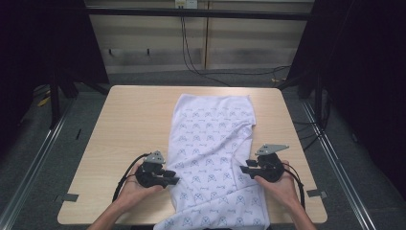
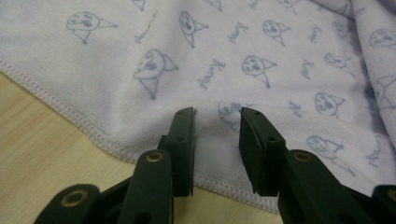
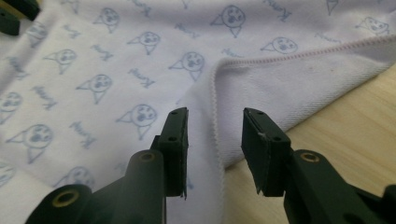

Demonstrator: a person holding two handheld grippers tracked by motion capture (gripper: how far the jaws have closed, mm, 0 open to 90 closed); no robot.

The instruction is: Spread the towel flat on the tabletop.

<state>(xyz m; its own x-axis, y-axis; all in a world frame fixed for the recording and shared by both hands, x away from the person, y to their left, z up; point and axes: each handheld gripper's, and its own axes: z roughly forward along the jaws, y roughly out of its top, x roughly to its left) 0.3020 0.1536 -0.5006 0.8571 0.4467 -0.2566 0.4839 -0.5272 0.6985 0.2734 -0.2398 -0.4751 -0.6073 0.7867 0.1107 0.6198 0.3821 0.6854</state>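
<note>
A white cloth (image 1: 210, 139) printed with small blue cartoon faces lies lengthwise down the middle of the wooden table (image 1: 129, 124), its near end hanging over the front edge. My left gripper (image 1: 174, 181) sits at the cloth's left hem near the front. In the left gripper view its jaws (image 2: 217, 135) stand apart over the stitched hem of the cloth (image 2: 187, 56), pressing on nothing. My right gripper (image 1: 244, 170) faces it from the right edge. Its jaws (image 3: 215, 140) are open around a folded-over flap of the cloth (image 3: 116, 70), with the pads clear of it.
Bare wood lies on both sides of the cloth (image 2: 32, 140) (image 3: 350, 126). Tape tabs (image 1: 69, 197) mark the table's front corners. Cables (image 1: 191, 57) run across the floor behind the table. The other gripper's jaw tip (image 3: 14, 14) shows at the top left of the right gripper view.
</note>
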